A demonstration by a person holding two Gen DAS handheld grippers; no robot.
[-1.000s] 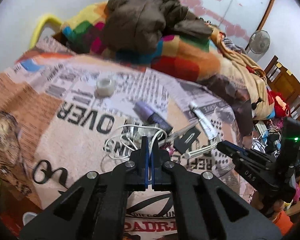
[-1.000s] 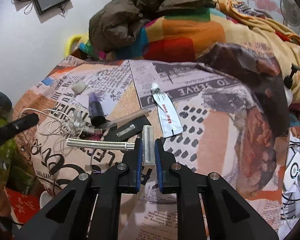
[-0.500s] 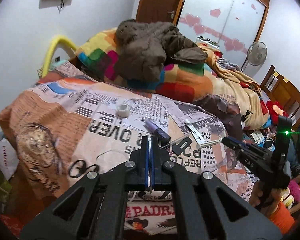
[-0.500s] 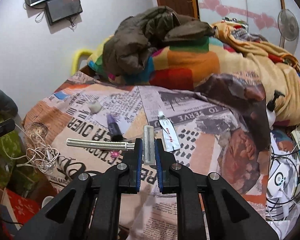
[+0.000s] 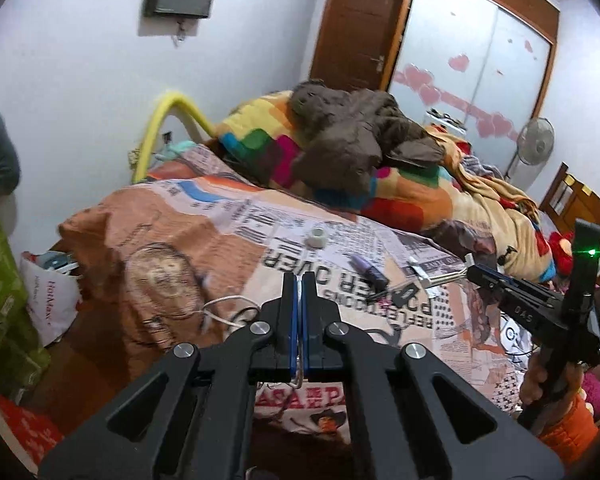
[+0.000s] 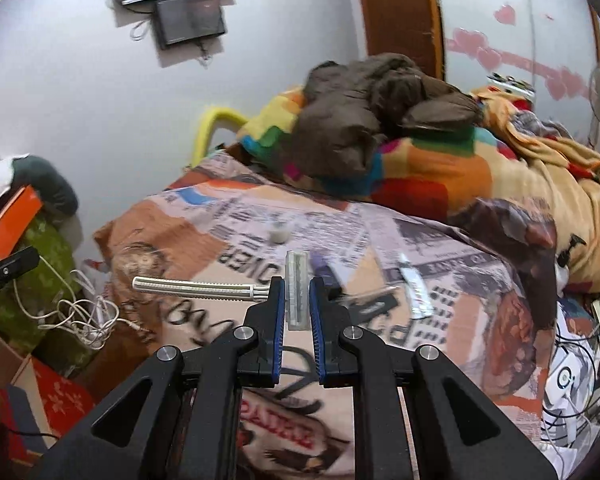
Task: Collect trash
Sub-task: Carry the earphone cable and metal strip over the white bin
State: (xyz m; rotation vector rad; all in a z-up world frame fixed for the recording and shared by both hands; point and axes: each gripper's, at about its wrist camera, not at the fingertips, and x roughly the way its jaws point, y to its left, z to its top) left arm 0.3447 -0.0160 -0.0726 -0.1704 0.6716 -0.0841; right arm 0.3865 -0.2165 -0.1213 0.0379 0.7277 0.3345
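My left gripper (image 5: pixel 299 280) is shut on a tangled white cable (image 5: pixel 224 312), which hangs from it in the right wrist view (image 6: pixel 80 316) off the bed's left side. My right gripper (image 6: pixel 297 284) is shut on a disposable razor (image 6: pixel 298 296); its ribbed handle (image 6: pixel 196 289) sticks out left. The right gripper also shows in the left wrist view (image 5: pixel 476 270), held above the bed. On the newspaper-print bedspread (image 5: pixel 220 240) lie a purple bottle (image 5: pixel 368 272), a white tube (image 6: pixel 416 292), a small white tape roll (image 5: pixel 317 238) and a black flat piece (image 5: pixel 406 293).
A brown jacket (image 5: pixel 352 136) lies on a colourful blanket (image 5: pixel 412 196) at the head of the bed. A white plastic bag (image 5: pixel 48 300) and green cloth (image 5: pixel 0 292) stand on the floor at left. A fan (image 5: pixel 534 146) stands at right.
Both grippers have pulled back and up from the bed. The left one carries the white cable off to the left; the right one keeps the razor lifted.
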